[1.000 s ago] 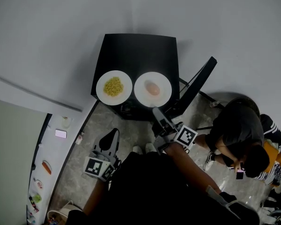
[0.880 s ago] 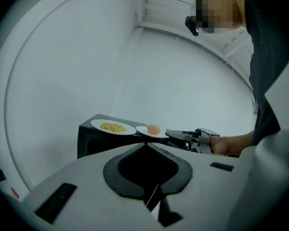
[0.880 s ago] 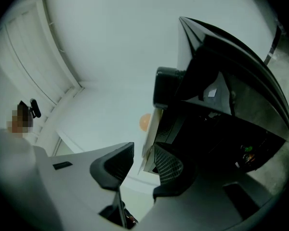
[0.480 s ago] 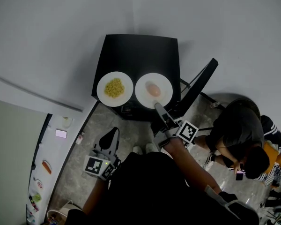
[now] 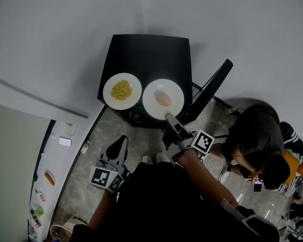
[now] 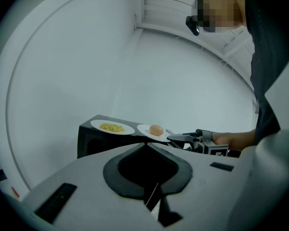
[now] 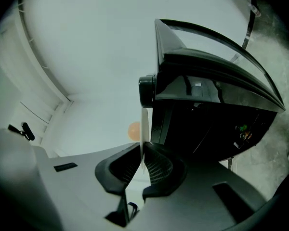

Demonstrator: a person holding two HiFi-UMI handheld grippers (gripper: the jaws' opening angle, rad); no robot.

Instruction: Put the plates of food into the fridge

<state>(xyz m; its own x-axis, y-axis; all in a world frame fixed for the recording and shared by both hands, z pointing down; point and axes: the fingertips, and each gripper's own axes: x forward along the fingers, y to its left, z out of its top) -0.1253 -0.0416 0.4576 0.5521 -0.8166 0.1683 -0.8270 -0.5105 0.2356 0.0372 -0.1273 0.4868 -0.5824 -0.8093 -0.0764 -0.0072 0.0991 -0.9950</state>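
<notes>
Side by side at the front edge of a small black bench (image 5: 146,54) against a pale wall: a plate of yellow food (image 5: 135,97) and, just beside it, a plate with a round peach-coloured piece (image 5: 150,102), the piece (image 5: 163,99) near its middle. Right gripper (image 5: 167,117) reaching in level from the person's side, fingers just closed and clamped on that second plate's near rim. In the right gripper view the thin white rim is caught edge-on between the ribbed pads, with the peach piece a blur beyond. Plate flat on the bench, not lifted.

Left gripper (image 5: 122,140) held low beside the person's dark torso, well apart from the bench and pointed toward it, fingers together with nothing between them. Both plates and the right gripper in sight ahead in the left gripper view.

Off to the right, on the mottled floor, a seated person (image 5: 257,140) bent over a phone.
</notes>
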